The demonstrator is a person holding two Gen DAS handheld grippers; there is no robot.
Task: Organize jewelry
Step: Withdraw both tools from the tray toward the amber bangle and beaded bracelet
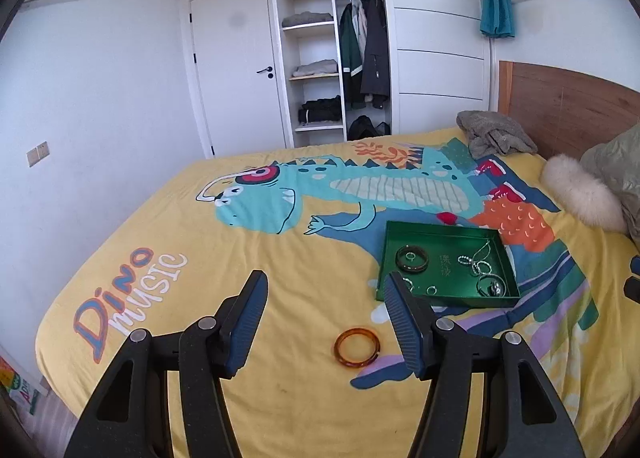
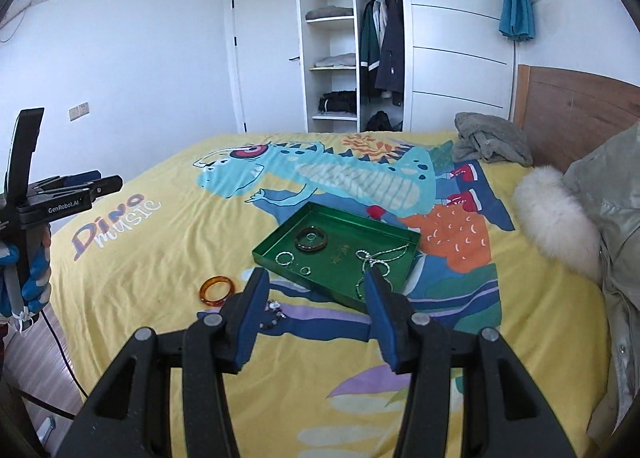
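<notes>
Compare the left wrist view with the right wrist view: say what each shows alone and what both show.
Only the left wrist view shows the left gripper from behind, open and empty. Only the right wrist view shows a small dark beaded piece on the bedspread by the open right gripper. Both show the amber bangle outside the green tray.

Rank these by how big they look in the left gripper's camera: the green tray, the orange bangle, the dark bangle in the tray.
1. green tray
2. orange bangle
3. dark bangle

The orange bangle lies nearer the camera, so the two bangles' true sizes may be alike.
</notes>
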